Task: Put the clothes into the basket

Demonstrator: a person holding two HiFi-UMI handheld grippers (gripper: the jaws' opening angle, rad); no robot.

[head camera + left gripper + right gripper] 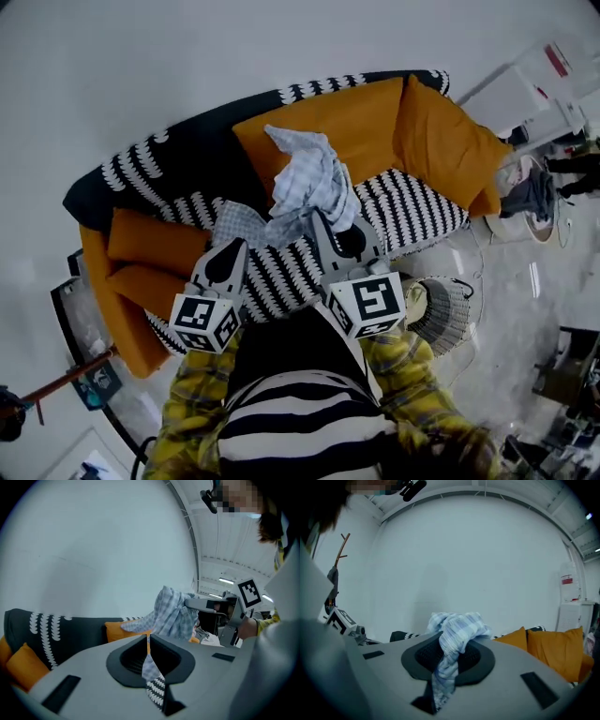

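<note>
A light blue checked garment point(309, 183) hangs bunched above the sofa point(375, 122), stretched between both grippers. My left gripper point(234, 246) is shut on a thin edge of it; the cloth edge point(149, 665) runs down between the closed jaws. My right gripper point(319, 220) is shut on a thicker fold of the same garment point(454, 630), which spills over its jaws. From the left gripper view, the garment point(171, 611) droops from the right gripper point(201, 604). A grey woven basket point(452, 314) stands on the floor at my right, beside the sofa's front.
The sofa has orange cushions point(450, 141) and a black-and-white patterned throw point(412, 206). A white cabinet point(530, 89) and a round stand with dark clothes point(530, 197) are at the far right. A dark side table point(80, 328) is at the left. A coat stand point(340, 550) rises by the wall.
</note>
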